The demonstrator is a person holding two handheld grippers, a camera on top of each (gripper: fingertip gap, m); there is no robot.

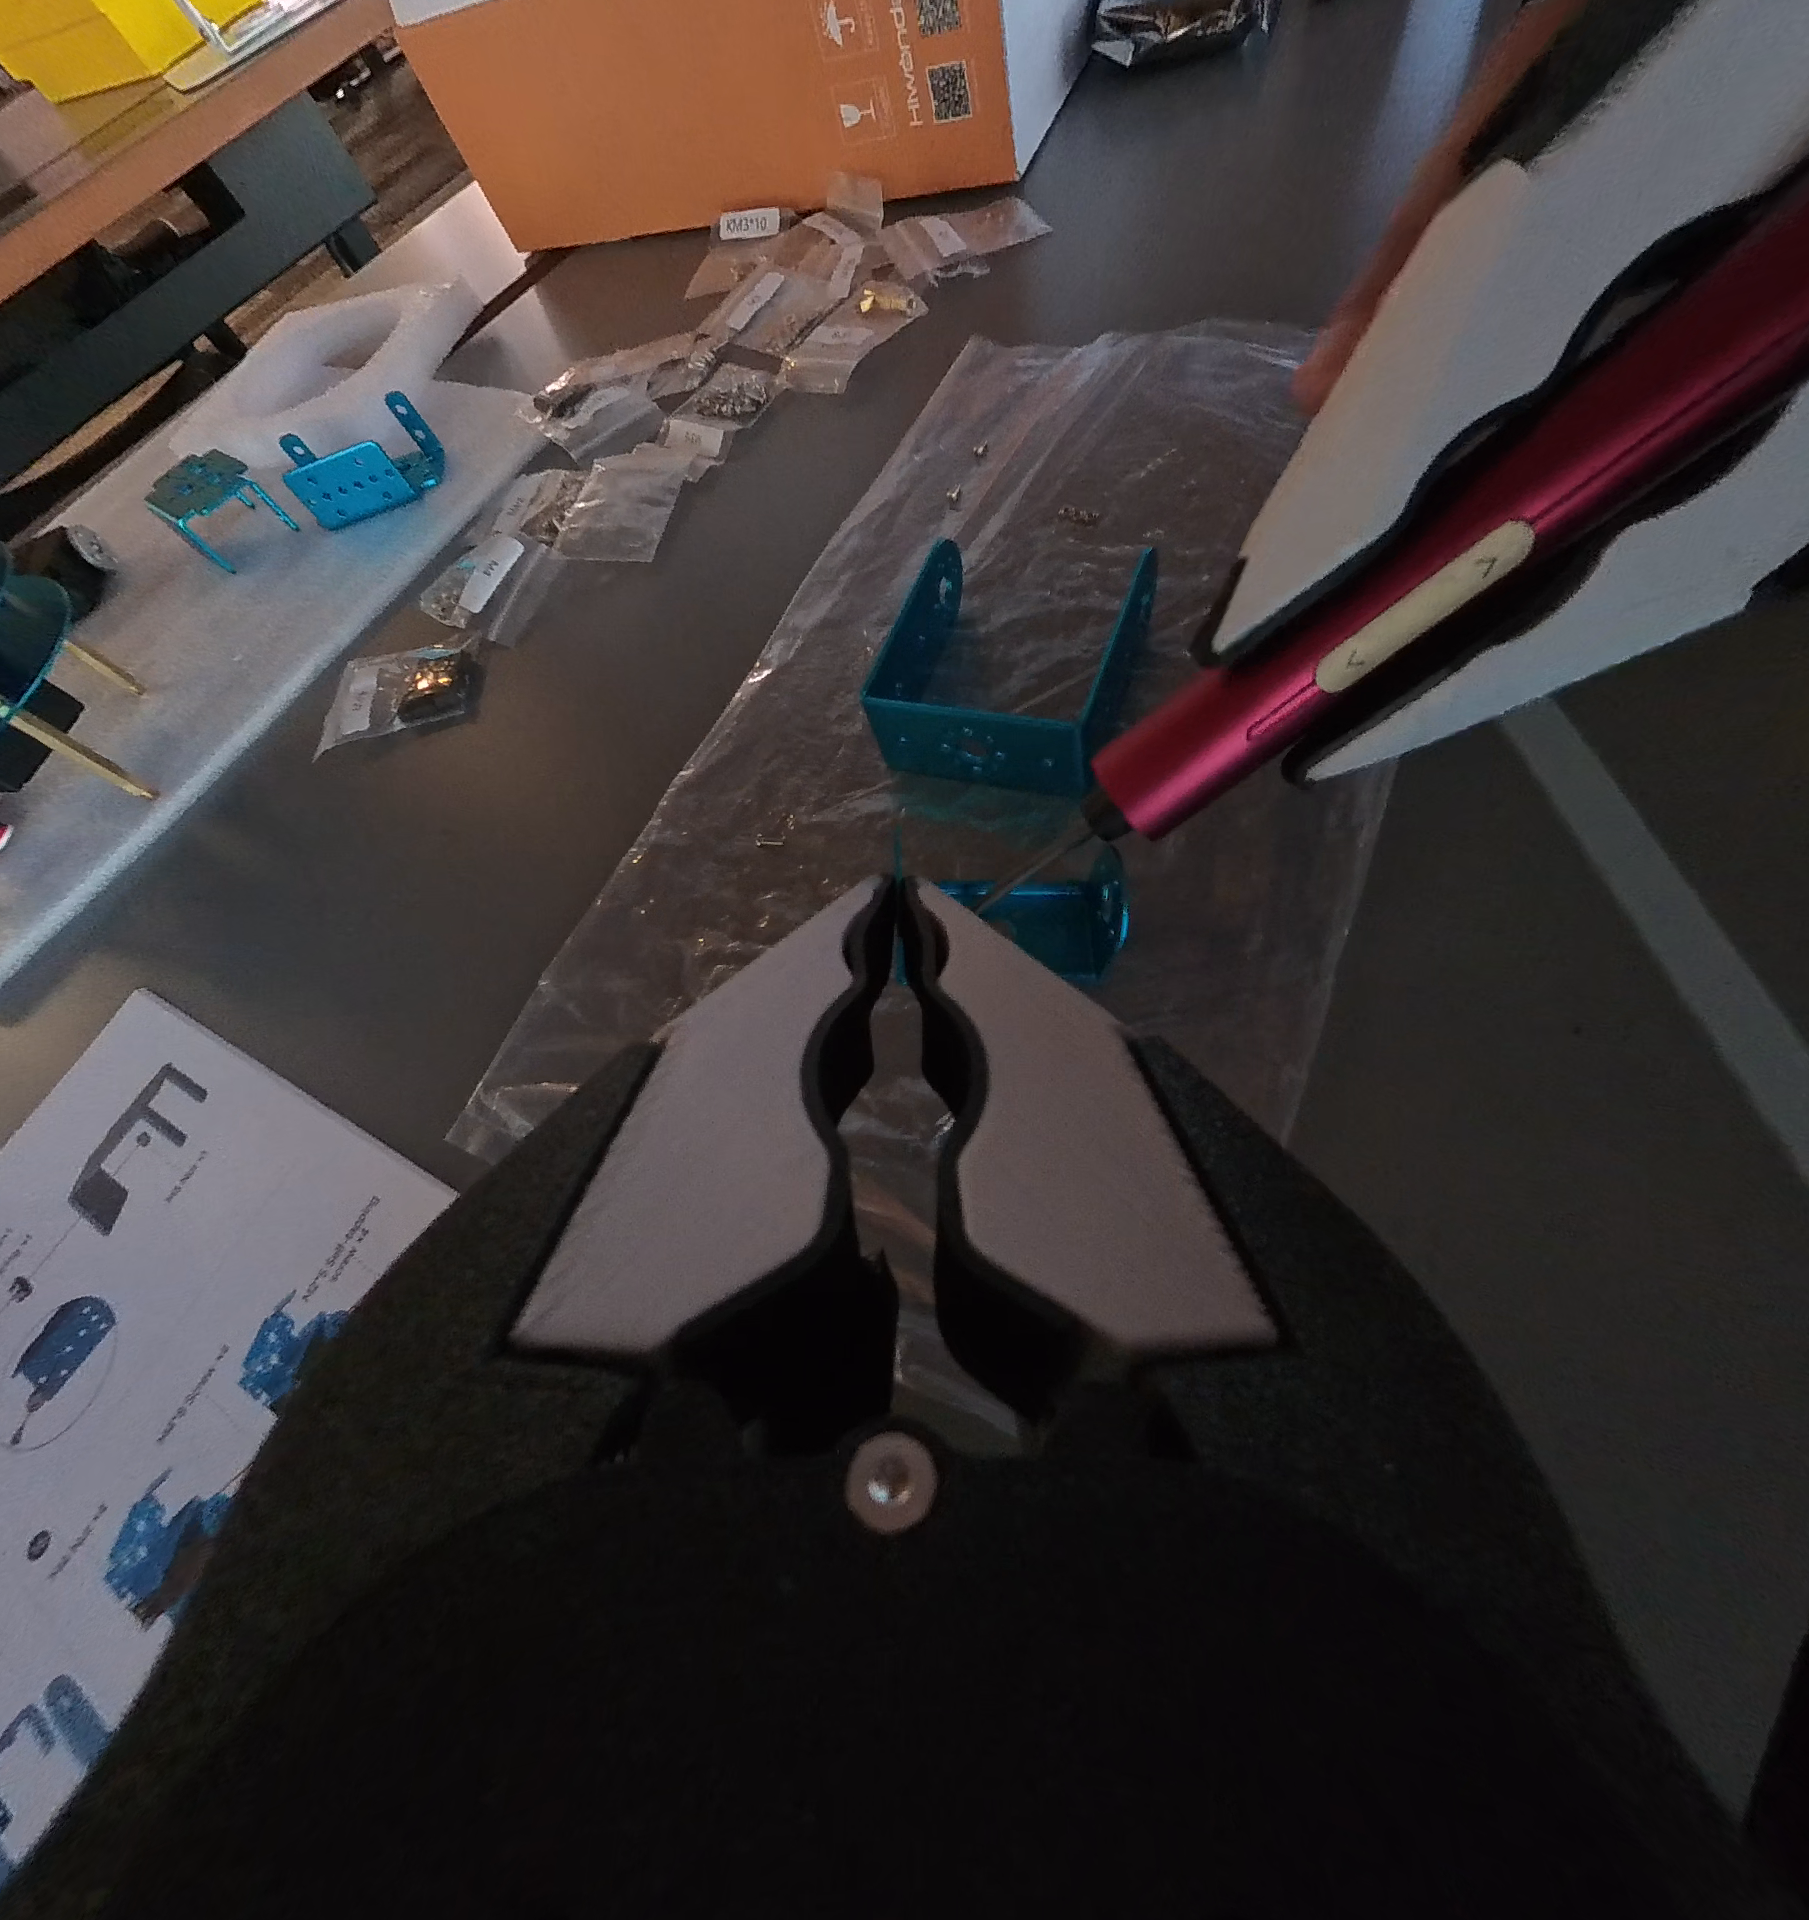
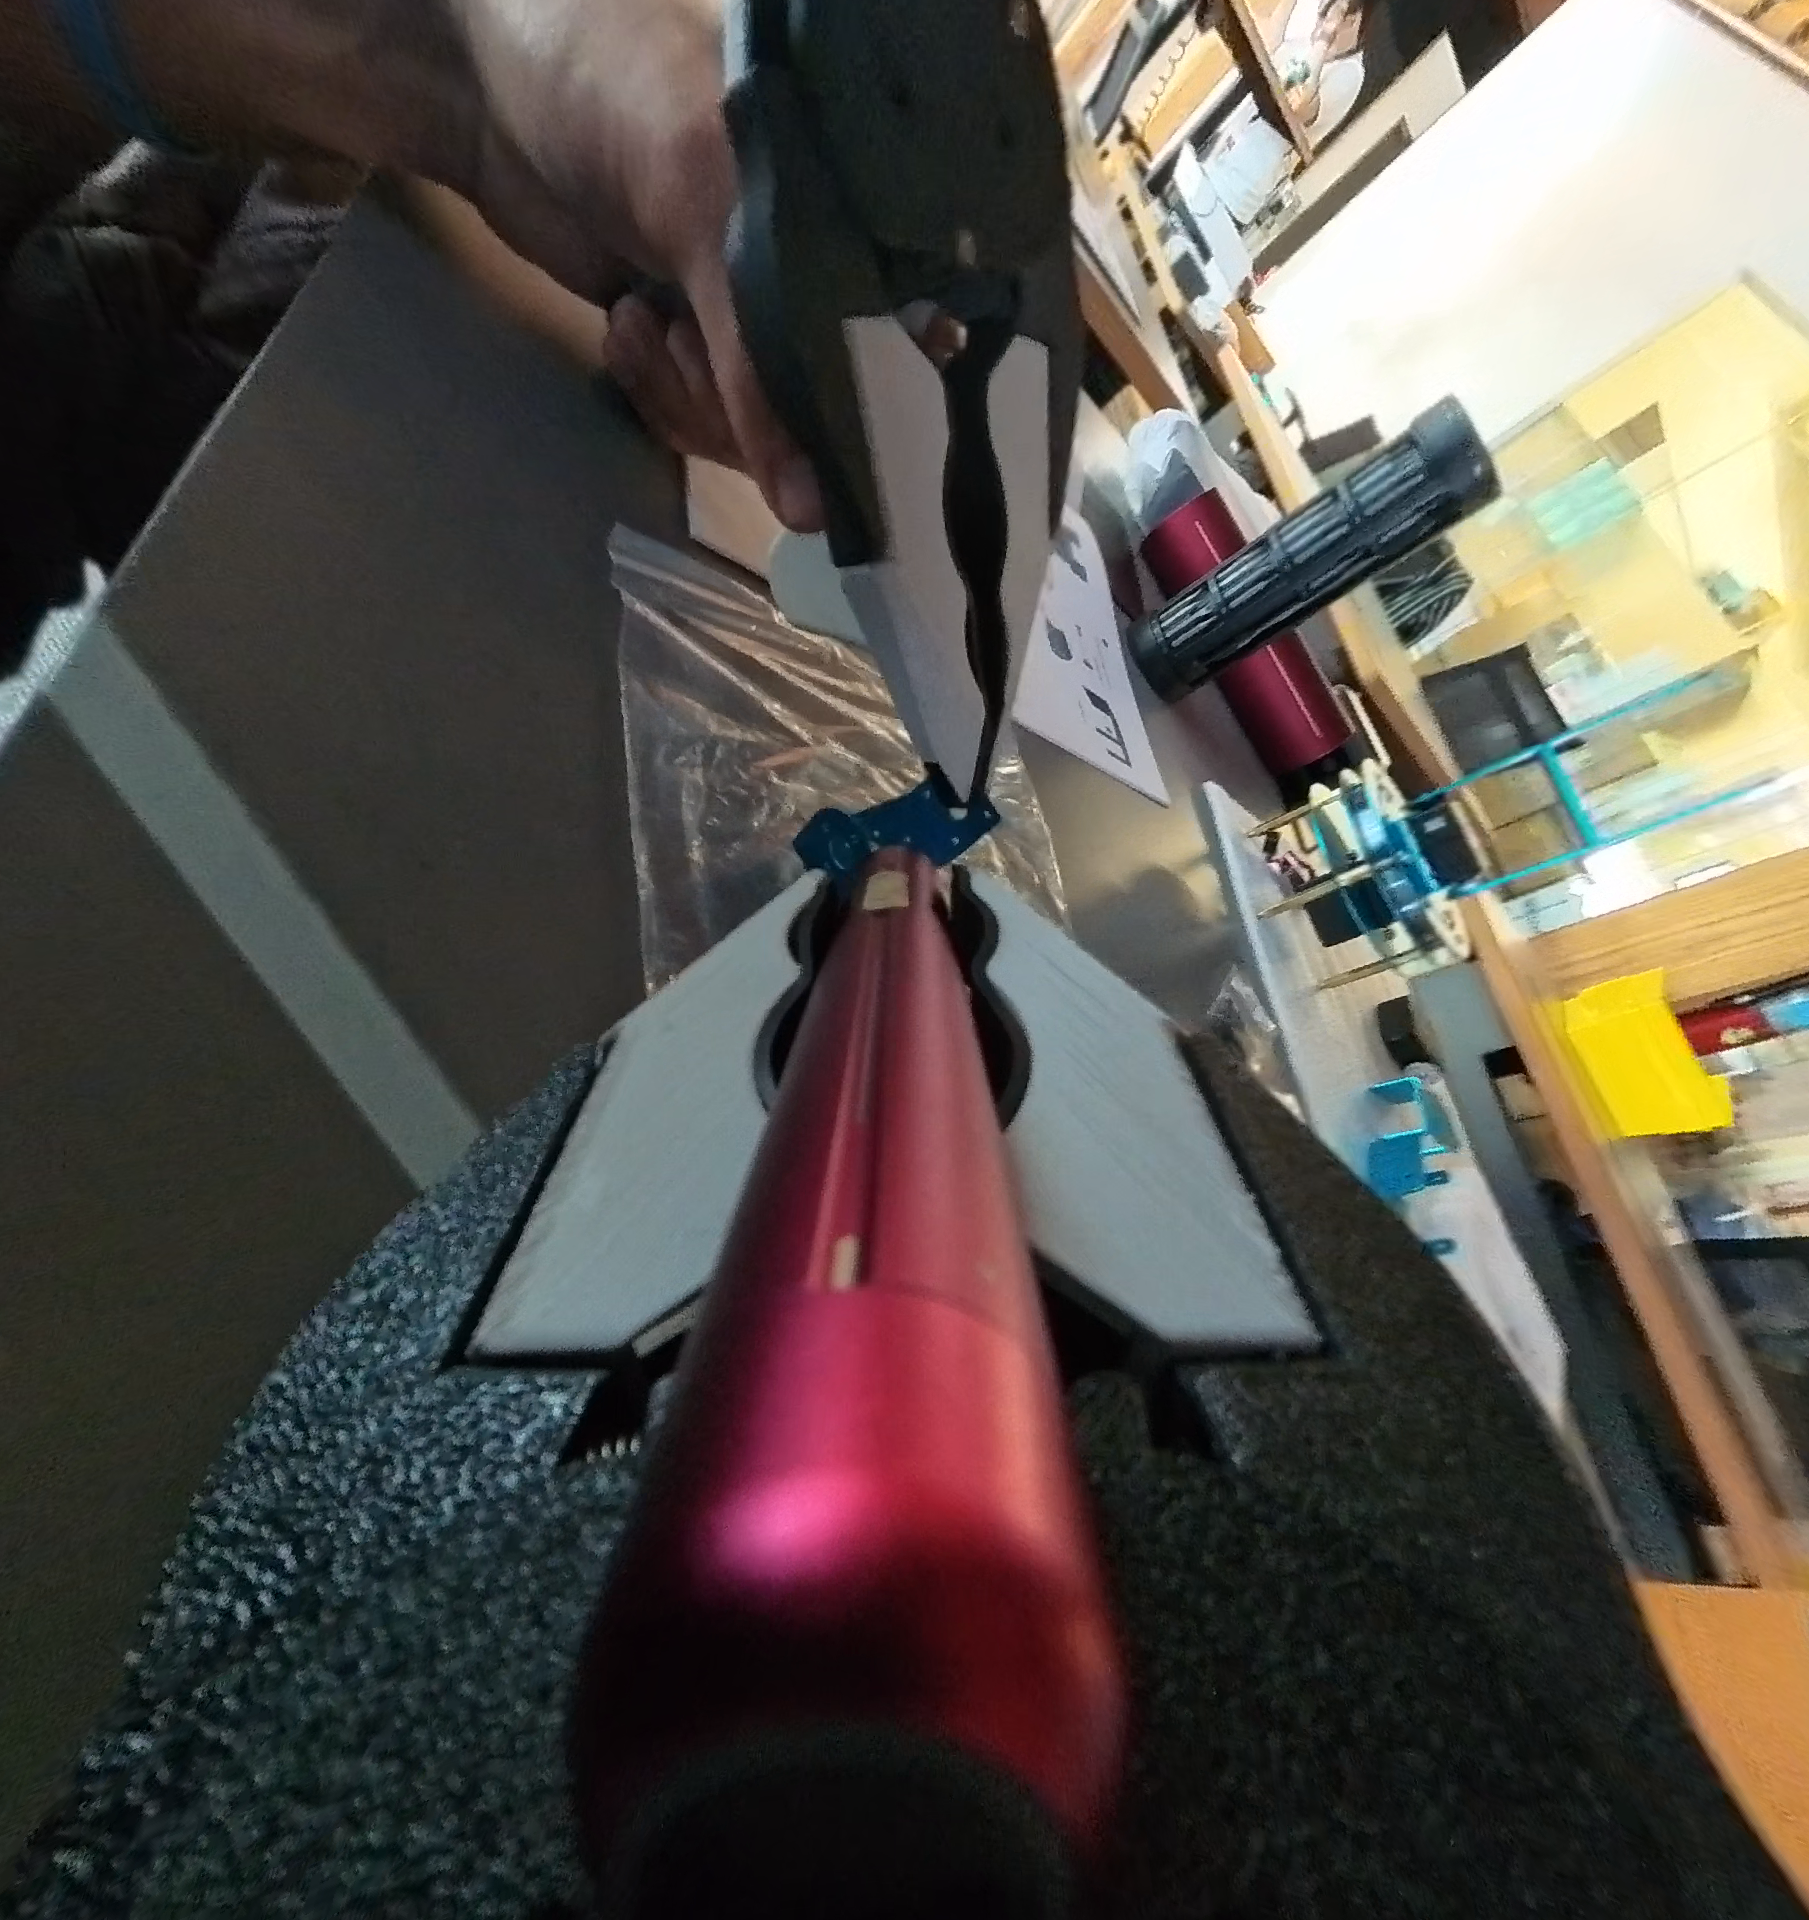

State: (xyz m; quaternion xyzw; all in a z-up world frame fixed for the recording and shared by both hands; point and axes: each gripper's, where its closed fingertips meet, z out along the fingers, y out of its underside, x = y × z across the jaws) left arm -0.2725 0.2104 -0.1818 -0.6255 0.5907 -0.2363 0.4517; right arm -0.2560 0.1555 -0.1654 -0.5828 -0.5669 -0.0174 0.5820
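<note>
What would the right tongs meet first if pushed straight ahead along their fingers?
Probably the small blue bracket pinched by the left tongs: the red electric screwdriver in the right tongs points straight at it. The remaining gap is unclear.

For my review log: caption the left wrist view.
Left gripper pinches blue metal bracket; right gripper brings red electric screwdriver.

The red screwdriver (image 1: 1399,623) had a smooth satin metal finish, the blue bracket (image 1: 1004,675) looked like anodised metal, and the clear bag (image 1: 775,779) beneath was crinkled glossy plastic (probably thin film).
</note>
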